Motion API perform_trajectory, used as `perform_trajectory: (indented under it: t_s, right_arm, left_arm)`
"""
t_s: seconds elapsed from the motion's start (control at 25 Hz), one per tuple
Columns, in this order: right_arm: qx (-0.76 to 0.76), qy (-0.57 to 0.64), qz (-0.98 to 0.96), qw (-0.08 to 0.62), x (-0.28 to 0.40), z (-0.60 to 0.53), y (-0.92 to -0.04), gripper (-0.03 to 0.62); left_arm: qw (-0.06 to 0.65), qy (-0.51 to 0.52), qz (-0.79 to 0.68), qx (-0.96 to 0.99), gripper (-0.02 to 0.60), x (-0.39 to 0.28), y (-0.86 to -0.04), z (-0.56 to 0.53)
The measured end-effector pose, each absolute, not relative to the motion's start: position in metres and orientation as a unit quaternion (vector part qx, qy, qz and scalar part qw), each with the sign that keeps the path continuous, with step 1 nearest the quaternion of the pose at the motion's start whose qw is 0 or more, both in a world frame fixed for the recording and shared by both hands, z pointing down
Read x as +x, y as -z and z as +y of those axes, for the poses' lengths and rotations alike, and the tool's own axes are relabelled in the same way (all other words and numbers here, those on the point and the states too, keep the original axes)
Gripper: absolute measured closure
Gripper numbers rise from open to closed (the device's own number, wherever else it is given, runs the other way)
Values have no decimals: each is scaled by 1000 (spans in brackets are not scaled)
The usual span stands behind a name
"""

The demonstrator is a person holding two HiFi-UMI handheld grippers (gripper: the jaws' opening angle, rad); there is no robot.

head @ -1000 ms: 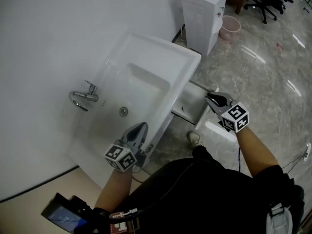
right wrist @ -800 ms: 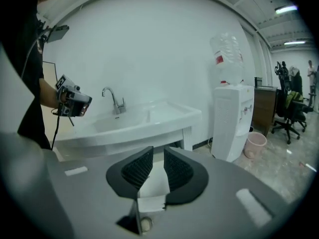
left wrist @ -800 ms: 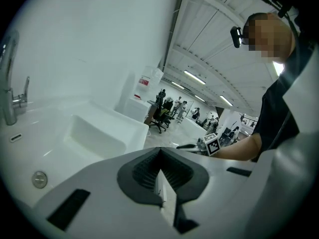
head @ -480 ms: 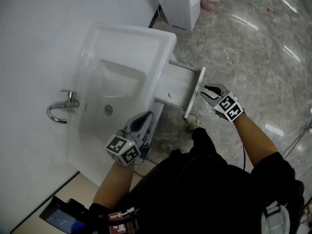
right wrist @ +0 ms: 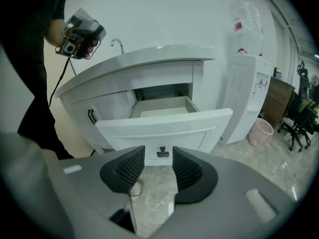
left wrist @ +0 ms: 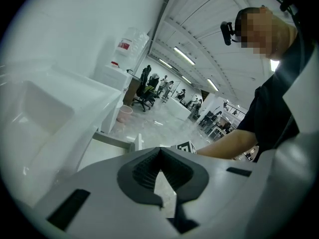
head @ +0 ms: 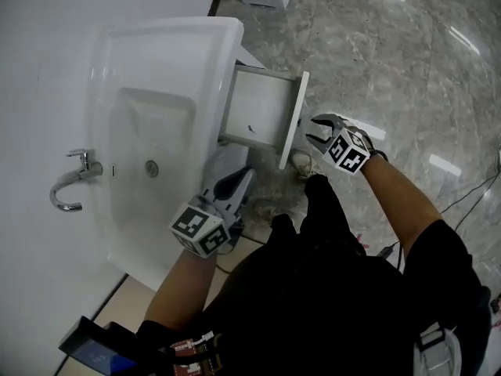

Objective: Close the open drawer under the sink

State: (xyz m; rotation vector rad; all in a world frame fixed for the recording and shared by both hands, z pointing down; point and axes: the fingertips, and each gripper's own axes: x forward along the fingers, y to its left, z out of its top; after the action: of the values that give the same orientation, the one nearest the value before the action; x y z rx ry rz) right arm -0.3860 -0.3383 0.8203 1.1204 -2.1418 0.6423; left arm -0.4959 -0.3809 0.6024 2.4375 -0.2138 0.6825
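Drawer (head: pixel 264 104), white, rectangular, under the white ceramic sink (head: pixel 168 41): pulled well out, front panel facing the grey marble floor (head: pixel 391 69). Right gripper (head: pixel 312 134) sits just in front of that panel, level w/ its middle. It looks just short of the panel, contact not evident. Right forearm is stretched fwd from lower right of the head view, bare below a black sleeve, wrist in line w/ the arm, gripper tilted down, marker cube uppermost. Its jaws have just been opening and now stand spread, nothing btw them. In the right gripper view the panel's small dark knob (right wrist: pixel 162 154) shows thru the gap, beyond the fingertips, not gripped. Left gripper (head: pixel 246 176) is held at the sink's front edge, beside the drawer's near side and apart from it. Left arm is bent, elbow close to the body, gripper angled down toward the cabinet. Its jaws are pressed together at the tips, empty. Chrome tap (head: pixel 72 185) stands at the basin's far side, by the wall.
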Motion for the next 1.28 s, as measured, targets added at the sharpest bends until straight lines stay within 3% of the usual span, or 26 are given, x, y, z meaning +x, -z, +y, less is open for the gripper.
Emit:
perform_trajectory:
  t_s: [0.6,1.28]
  right_arm:
    - [415,-227,-801,367,-401,-349,-905,450]
    - [412,-208,-794,395,-404,-366,-914,459]
  left_arm:
    - [302,-292,-65,905,581,-471,-653,-369]
    - [311,-285,-76,903,581,-481,-663,-373]
